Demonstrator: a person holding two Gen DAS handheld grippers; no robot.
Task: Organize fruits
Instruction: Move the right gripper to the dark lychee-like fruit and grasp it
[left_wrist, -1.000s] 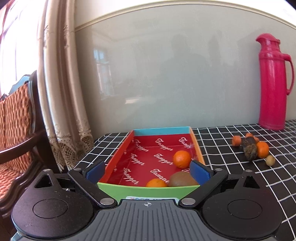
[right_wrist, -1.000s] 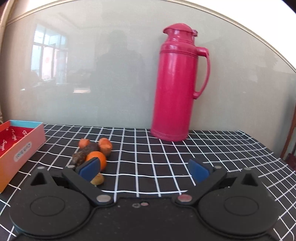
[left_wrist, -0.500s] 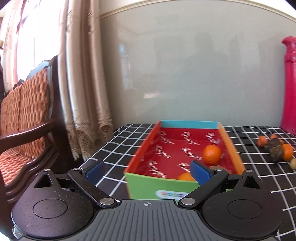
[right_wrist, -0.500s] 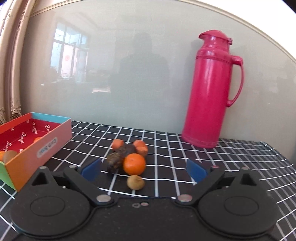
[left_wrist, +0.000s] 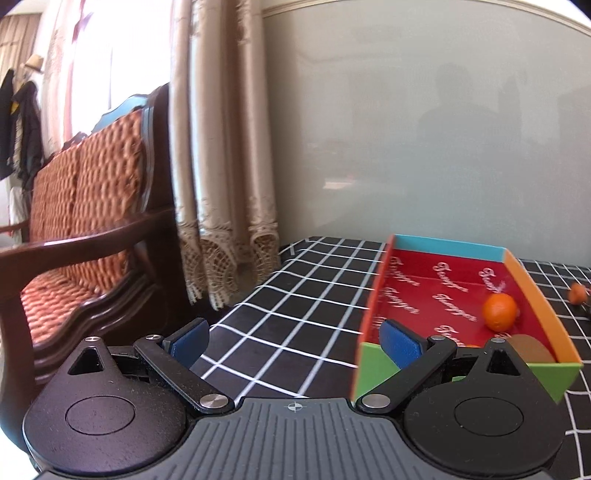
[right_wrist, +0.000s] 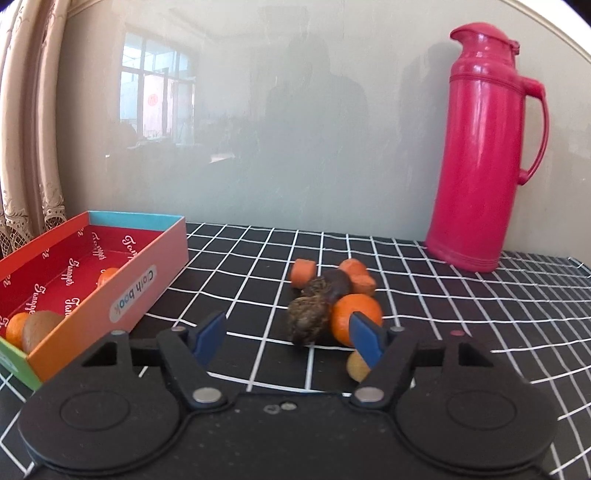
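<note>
Table: a black cloth with a white grid (right_wrist: 424, 295) covered it, and all the fruits and the box stood on this cloth.
Box: a shallow cardboard box (right_wrist: 147, 273) with a red printed inside stood at the left of the right wrist view; in the left wrist view the same box (left_wrist: 532, 291) was at the right, with its green end nearest to the camera.
Fruits in box: one orange (left_wrist: 500, 312) lay near the orange wall, and a brown kiwi (left_wrist: 528, 347) lay at the green end, partly hidden by the gripper.
Fruits on cloth: a small heap lay apart from the box, to its right, in the middle of the right wrist view. It held a big orange (right_wrist: 351, 317), a dark rough fruit (right_wrist: 308, 319) touching it, a dark smooth piece (right_wrist: 338, 284) behind, three small orange pieces (right_wrist: 303, 273), and one small pale brown fruit (right_wrist: 356, 367) in front.
Right gripper: the right gripper (right_wrist: 288, 338) pointed at the heap. Its jaws were closing, with nothing between them; the right pad stood in front of the big orange in the picture.
Left gripper: the left gripper (left_wrist: 291, 341) had its blue pads far apart and held nothing. Its right pad stood before the box corner.
Thermos: a tall pink thermos (right_wrist: 484, 147) stood upright at the back, by the wall.
Other things: a beige curtain (left_wrist: 221, 147) and a wooden bench with an orange cushion (left_wrist: 81, 206) were left of the table.
</note>
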